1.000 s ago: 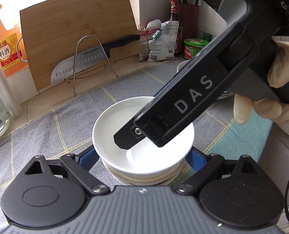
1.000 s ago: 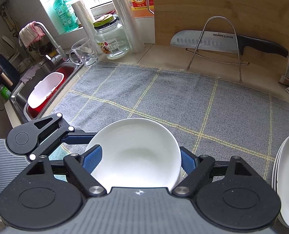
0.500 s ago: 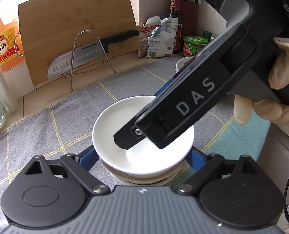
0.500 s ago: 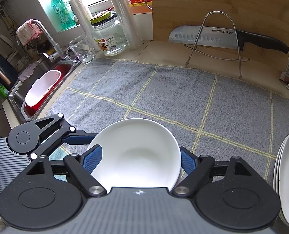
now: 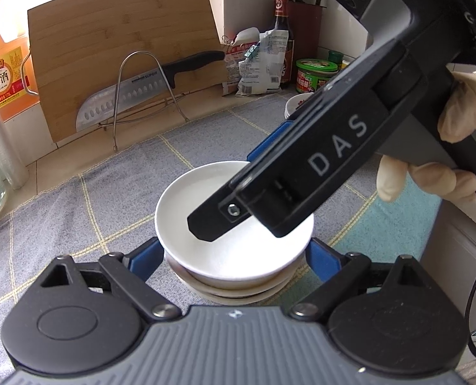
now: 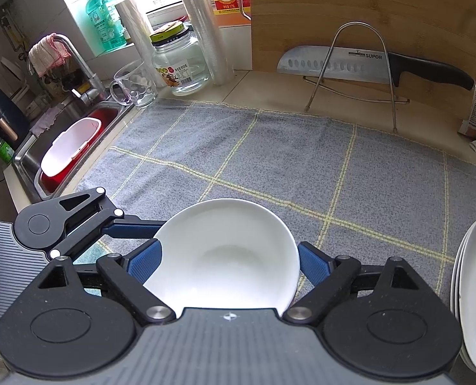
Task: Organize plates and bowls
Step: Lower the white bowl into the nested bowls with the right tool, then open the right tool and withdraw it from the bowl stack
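Note:
A stack of white bowls (image 5: 186,211) sits on the grey checked cloth (image 5: 77,211). My left gripper (image 5: 234,256) has its blue pads on either side of the stack, jaws wide. My right gripper (image 6: 228,261) has its pads beside the top white bowl (image 6: 225,250), one on each side; contact is unclear. In the left wrist view the right gripper's body (image 5: 318,166) reaches down over the bowl from the upper right. A pile of white plates (image 6: 475,292) lies at the right edge of the right wrist view.
A bamboo cutting board (image 5: 125,48), a knife (image 5: 148,89) on a wire rack, an oil jug (image 5: 3,73), bottles and bags (image 5: 260,61) line the back. A sink (image 6: 67,147) with a red tub, a glass mug (image 6: 135,85) and a jar (image 6: 180,61) stand left.
Both grippers stay around the bowl stack. The left wrist view has swung slightly, so the backdrop has shifted right; the bowls sit the same between the pads.

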A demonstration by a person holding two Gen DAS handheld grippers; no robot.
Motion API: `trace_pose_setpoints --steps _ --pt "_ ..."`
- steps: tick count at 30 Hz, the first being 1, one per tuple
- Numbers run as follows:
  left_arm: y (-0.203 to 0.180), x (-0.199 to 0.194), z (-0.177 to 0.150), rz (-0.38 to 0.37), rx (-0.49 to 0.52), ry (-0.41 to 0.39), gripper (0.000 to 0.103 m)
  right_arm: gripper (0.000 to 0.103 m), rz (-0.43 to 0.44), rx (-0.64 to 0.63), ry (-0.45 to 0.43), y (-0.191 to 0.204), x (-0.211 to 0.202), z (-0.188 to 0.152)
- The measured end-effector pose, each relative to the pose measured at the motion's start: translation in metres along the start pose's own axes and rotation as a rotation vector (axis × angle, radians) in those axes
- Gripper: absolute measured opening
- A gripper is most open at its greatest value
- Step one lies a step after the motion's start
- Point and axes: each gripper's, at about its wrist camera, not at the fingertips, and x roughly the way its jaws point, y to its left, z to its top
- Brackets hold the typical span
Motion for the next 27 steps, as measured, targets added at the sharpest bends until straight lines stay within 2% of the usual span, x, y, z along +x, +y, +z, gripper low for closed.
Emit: trace_pose_setpoints --steps 5,15,27 --pt "0.002 -0.008 -0.004 -0.005 0.003 -0.004 0.095 0.102 -0.024 -0.023 -0.027 0.004 -0.004 -0.004" --pt "0.005 -0.018 -0.012 0.030 -0.018 0.006 0.095 0.103 -0.067 -0.080 -0.035 0.015 0.003 -0.023" --pt "0.002 -0.018 -0.019 0.074 -0.034 0.017 0.095 0.103 -0.056 -0.108 -0.067 0.011 -0.009 -0.031"
